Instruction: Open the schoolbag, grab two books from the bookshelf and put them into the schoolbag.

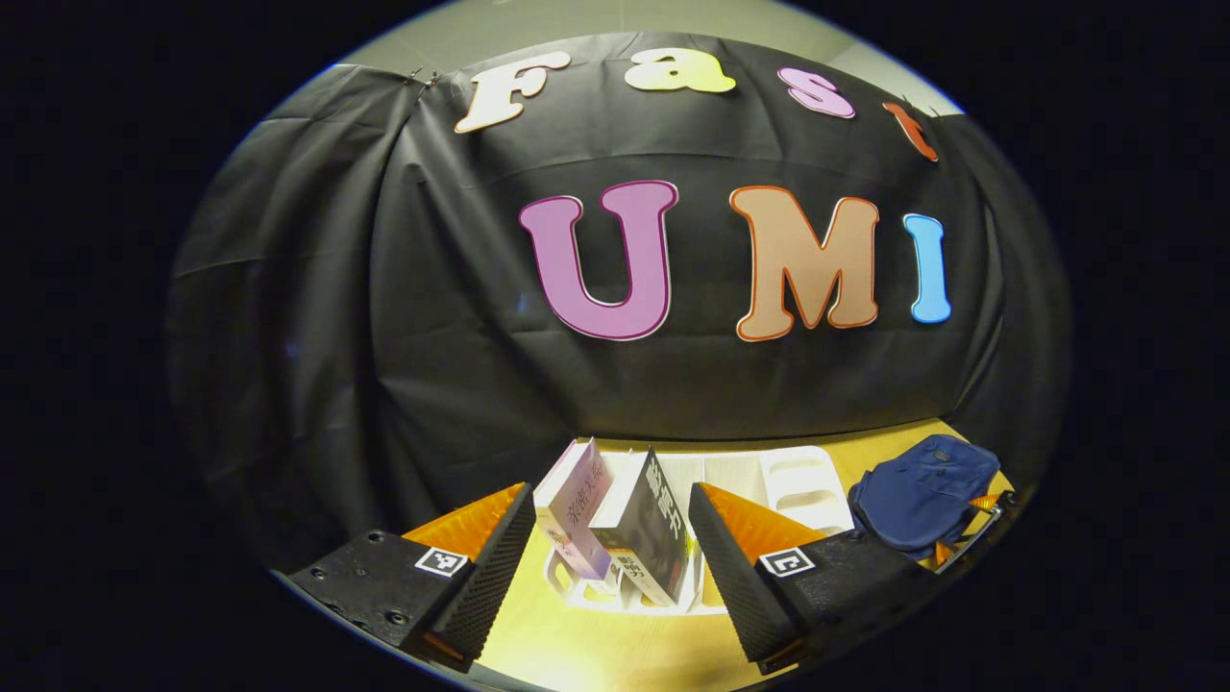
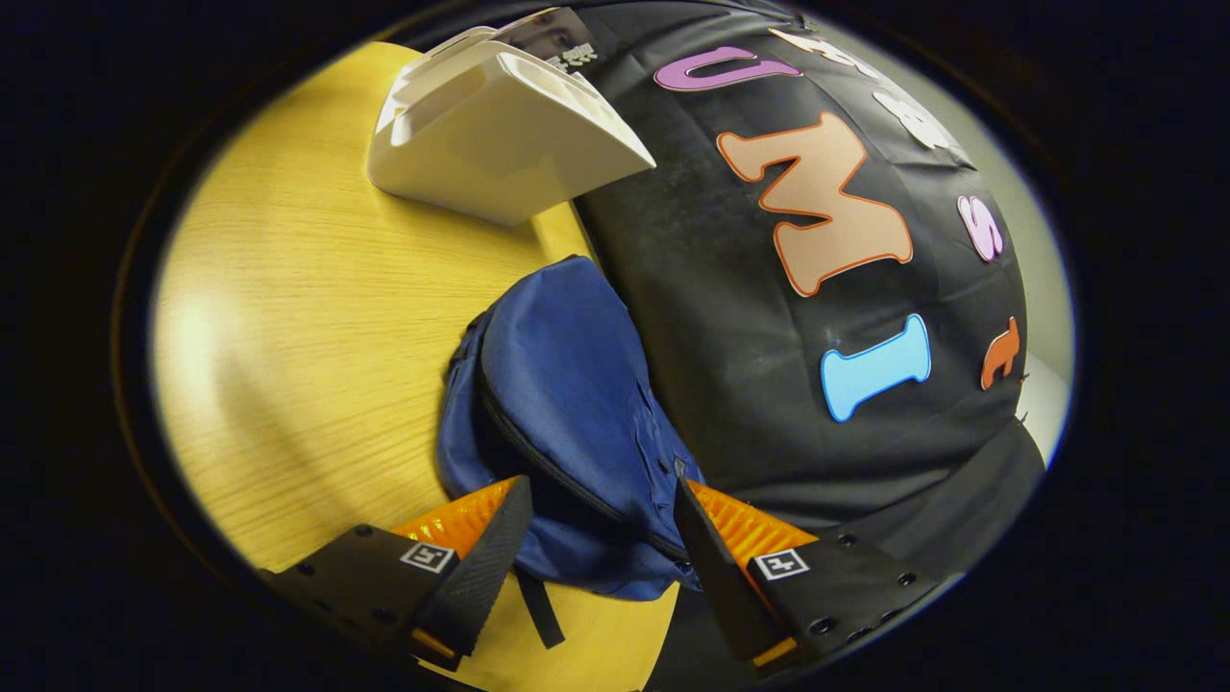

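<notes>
Schoolbag: zipped, slumped against booth wall.
Right gripper: jaws apart, straddling its zipper end to open it.
Left gripper: jaws apart, facing books.

Left gripper: two wedge-shaped fingers, ribbed inner faces, flat bases with screws, small square marker on each. Right gripper: same build.

Blue schoolbag, white bookshelf, yellow wood-grain table
</notes>
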